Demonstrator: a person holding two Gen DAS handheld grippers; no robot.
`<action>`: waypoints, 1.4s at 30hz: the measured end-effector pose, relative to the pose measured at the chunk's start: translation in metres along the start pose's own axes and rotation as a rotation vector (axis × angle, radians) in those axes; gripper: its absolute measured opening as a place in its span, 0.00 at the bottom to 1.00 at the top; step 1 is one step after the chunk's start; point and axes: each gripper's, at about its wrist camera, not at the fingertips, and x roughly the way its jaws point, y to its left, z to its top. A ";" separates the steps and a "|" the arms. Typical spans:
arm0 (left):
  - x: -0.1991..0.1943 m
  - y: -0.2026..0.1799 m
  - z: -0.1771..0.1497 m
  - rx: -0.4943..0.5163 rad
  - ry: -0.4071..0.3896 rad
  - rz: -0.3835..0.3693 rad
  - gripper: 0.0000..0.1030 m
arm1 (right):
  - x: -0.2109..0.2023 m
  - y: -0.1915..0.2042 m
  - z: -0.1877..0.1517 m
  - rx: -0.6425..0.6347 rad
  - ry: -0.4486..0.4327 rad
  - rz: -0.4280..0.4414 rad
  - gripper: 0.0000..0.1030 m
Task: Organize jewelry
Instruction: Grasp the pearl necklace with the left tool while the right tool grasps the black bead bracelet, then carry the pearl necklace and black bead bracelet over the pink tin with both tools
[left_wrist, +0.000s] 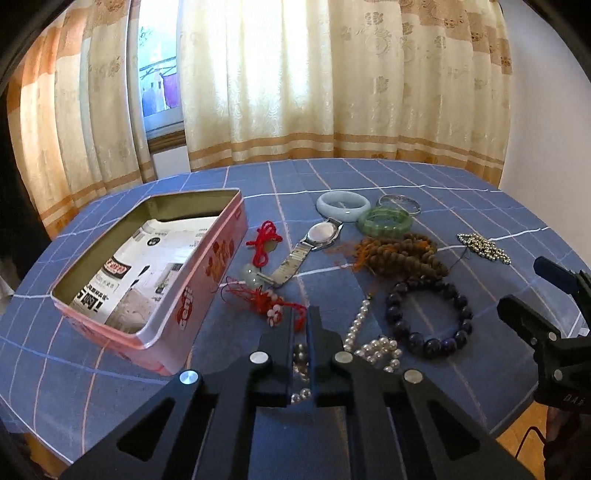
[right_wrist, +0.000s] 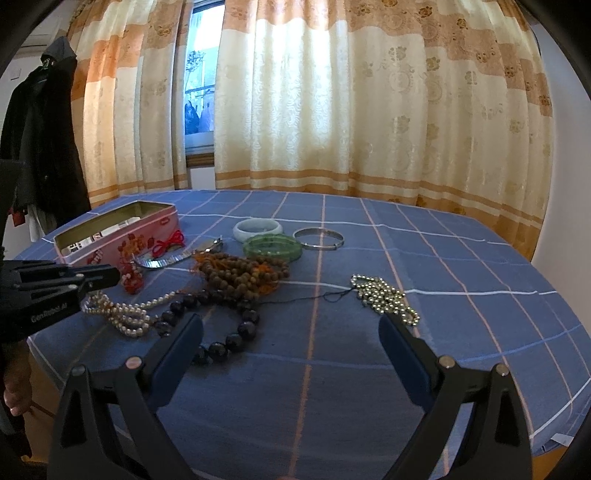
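Nearest the left wrist camera, the left tongs have their two black fingers drawn close together with pearl beads showing in the narrow gap between them, so they appear to be gripping one end of the pearl necklace, whose remaining loops lie on the desk, covered in a blue checked cloth, just to the right. Farthest left on the desk stands an open pink tin box with printed paper packets inside. Beside it lie a red cord charm, a pale green bead on a red tasselled knot, and a silver wristwatch stretched out flat. Further right, toward the curtains, sit a pale jade bangle, a green bangle touching it, and a thin silver bangle just behind. In front of these is a heap of brown wooden prayer beads, and nearer still a dark purple bead bracelet lying as a ring. Well to the right rests a small pile of gold bead chain. In the right wrist view, the right tongs hang spread wide apart above the cloth, holding nothing, with the dark bracelet near the left finger and the gold chain near the right one.
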 end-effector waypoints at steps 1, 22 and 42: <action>-0.003 0.001 0.000 -0.003 -0.013 -0.001 0.05 | 0.000 0.001 0.000 -0.002 0.000 -0.001 0.95; -0.040 0.014 0.042 0.020 -0.180 0.021 0.05 | 0.025 0.044 0.006 -0.068 0.124 0.175 0.79; -0.038 0.029 0.031 -0.017 -0.168 0.007 0.05 | 0.034 0.069 0.001 -0.180 0.195 0.232 0.16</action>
